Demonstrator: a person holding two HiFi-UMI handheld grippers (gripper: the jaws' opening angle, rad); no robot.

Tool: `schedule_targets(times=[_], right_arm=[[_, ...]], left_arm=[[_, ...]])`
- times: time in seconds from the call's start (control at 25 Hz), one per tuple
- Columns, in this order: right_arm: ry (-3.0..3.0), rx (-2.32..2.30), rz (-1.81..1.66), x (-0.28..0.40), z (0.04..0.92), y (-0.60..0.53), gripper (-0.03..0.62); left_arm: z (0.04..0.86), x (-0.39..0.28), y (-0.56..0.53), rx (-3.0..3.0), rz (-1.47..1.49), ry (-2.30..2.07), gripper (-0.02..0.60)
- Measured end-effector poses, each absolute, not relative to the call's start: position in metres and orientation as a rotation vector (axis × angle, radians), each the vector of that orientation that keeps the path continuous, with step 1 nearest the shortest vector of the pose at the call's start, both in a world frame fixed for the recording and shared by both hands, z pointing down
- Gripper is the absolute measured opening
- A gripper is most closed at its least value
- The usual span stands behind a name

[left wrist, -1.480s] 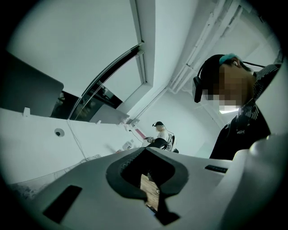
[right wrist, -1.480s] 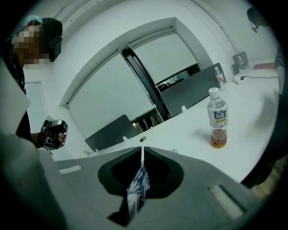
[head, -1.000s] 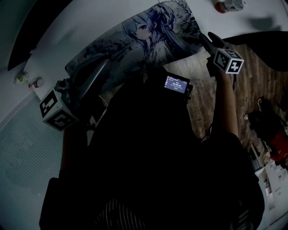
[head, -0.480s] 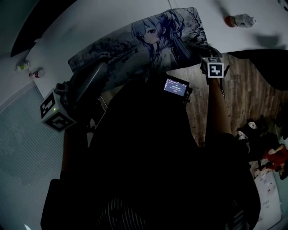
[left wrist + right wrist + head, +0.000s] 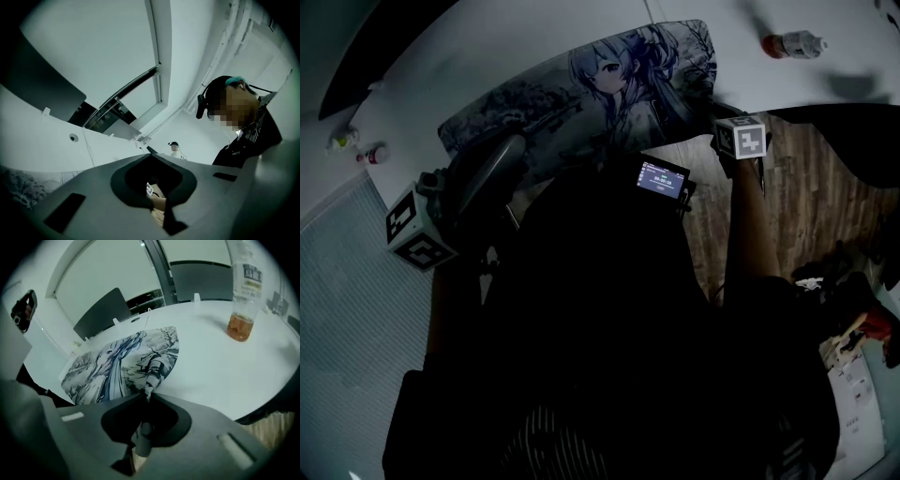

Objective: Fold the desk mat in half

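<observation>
On the white surface (image 5: 534,37) the mat (image 5: 581,103) lies flat; the right gripper (image 5: 146,389) has swung to the mat's near corner, jaws pinching it to start the fold, while the left gripper (image 5: 150,154) waits with jaws closed on nothing.

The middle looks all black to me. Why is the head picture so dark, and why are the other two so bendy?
Head view: dim overall, dark clothes fill the middle, only the mat and white table catch light. Left gripper view: wide lens curves the ceiling lines, corners go black. Right gripper view: same bulge bows the table edge near the bottle.
</observation>
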State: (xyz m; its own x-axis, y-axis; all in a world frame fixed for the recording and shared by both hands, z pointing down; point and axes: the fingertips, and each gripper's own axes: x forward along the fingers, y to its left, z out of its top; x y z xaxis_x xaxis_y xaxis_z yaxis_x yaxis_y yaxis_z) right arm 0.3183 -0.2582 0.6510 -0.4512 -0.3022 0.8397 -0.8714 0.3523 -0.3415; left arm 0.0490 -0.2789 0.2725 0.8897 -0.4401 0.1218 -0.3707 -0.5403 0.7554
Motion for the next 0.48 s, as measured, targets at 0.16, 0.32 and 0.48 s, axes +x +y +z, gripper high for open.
schedule_targets(times=[0.16, 0.32, 0.48], right_arm=[[-1.941, 1.010, 1.085, 0.317, 0.649, -0.262, 0.023], [-1.946, 1.038, 1.083, 0.323, 0.653, -0.262, 0.021], [-1.950, 1.027, 1.061, 0.326, 0.653, -0.263, 0.021]], left_arm=[[0.270, 0.040, -0.287, 2.191, -0.105, -0.627, 0.006], [0.269, 0.025, -0.291, 2.212, -0.074, -0.708, 0.006], [0.263, -0.004, -0.296, 2.229, -0.080, -0.794, 0.006]])
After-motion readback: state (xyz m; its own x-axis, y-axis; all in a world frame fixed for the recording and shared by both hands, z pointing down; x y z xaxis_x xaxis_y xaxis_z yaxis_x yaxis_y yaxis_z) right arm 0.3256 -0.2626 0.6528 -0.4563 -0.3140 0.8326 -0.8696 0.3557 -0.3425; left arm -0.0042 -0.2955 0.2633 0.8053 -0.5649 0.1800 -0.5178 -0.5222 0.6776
